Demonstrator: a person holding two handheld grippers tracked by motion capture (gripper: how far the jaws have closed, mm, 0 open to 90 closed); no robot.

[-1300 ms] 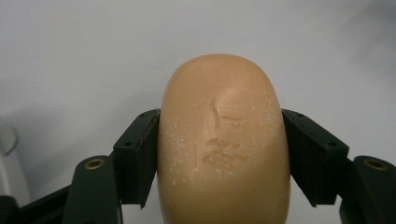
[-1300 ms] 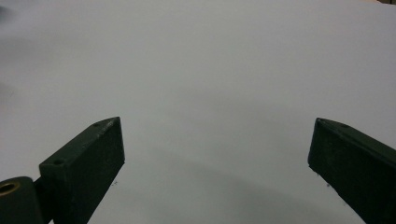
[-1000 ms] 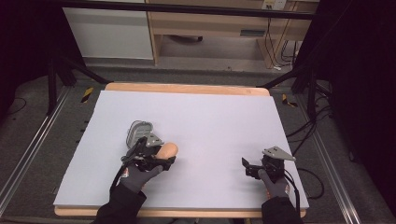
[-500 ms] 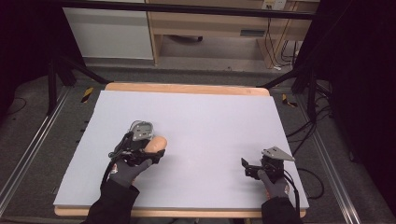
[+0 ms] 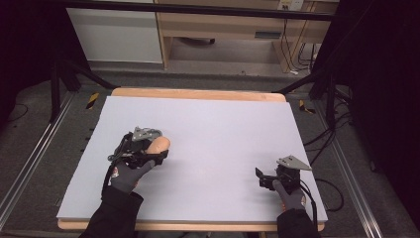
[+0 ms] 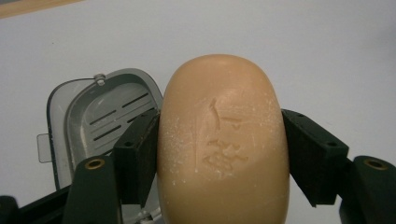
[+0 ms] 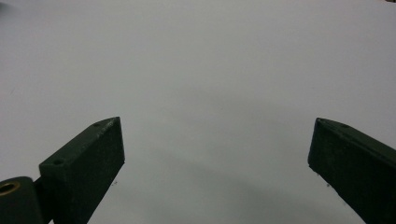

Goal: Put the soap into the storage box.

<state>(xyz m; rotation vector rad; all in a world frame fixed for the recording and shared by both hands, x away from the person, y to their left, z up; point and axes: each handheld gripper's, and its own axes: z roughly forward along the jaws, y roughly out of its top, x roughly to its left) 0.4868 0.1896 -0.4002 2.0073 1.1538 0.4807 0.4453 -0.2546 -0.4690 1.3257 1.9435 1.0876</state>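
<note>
Left gripper (image 5: 157, 154) squeezing a tan soap (image 6: 223, 144) from both sides, over the left half of the table (image 5: 223, 124), nearer the front edge. Grey soap box (image 6: 93, 116) lying open just behind and beside it. Right gripper (image 5: 264, 178) spread wide with nothing inside, near the front right corner.

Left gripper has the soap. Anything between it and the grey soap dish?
Nothing visible. The left gripper is shut on the soap, and the soap dish lies open on the white table cover just past and to one side of the bar, its slotted tray bare. The right gripper rests far off, jaws open.
</note>
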